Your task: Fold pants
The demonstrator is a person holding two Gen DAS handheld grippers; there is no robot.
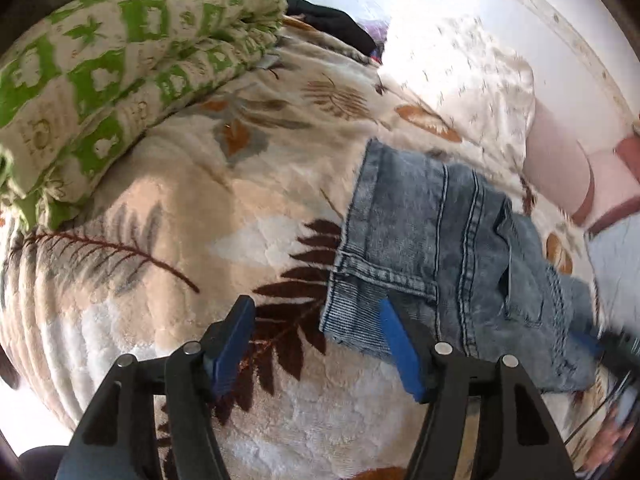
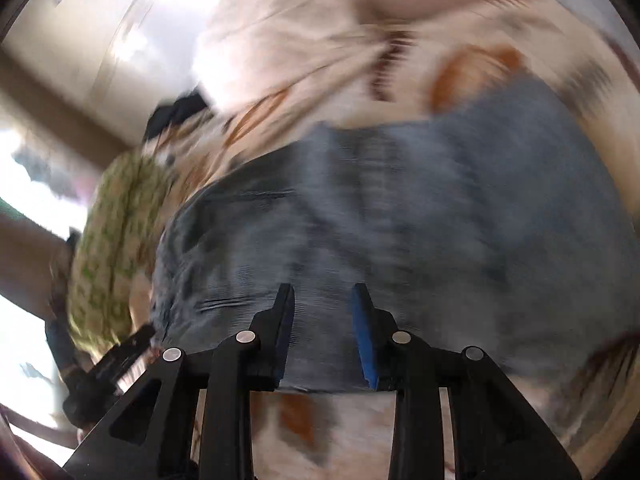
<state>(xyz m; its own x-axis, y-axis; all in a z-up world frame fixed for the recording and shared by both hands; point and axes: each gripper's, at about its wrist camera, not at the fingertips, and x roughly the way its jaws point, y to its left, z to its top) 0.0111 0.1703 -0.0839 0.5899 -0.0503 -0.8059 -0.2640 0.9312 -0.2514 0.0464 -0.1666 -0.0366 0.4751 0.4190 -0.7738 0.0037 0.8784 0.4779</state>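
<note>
Folded light-blue jeans [image 1: 440,232] lie on a leaf-patterned plush blanket [image 1: 180,208], right of centre in the left wrist view. My left gripper [image 1: 316,304] stands open just above the blanket. Its right finger [image 1: 400,344] overlaps the near corner of the jeans, and only blanket shows between the fingers. The right wrist view is heavily blurred. There my right gripper [image 2: 323,292] hangs over the jeans [image 2: 400,208] with a narrow gap between its fingers; denim shows in the gap and the pads do not press on it. A blurred dark shape with blue at the jeans' right edge looks like the right gripper [image 1: 596,342].
A folded green-and-cream quilt [image 1: 120,60] is piled at the back left of the bed. Behind it lies a dark garment [image 1: 328,16]. A pink pillow [image 1: 560,168] sits at the right, near a bright white wall.
</note>
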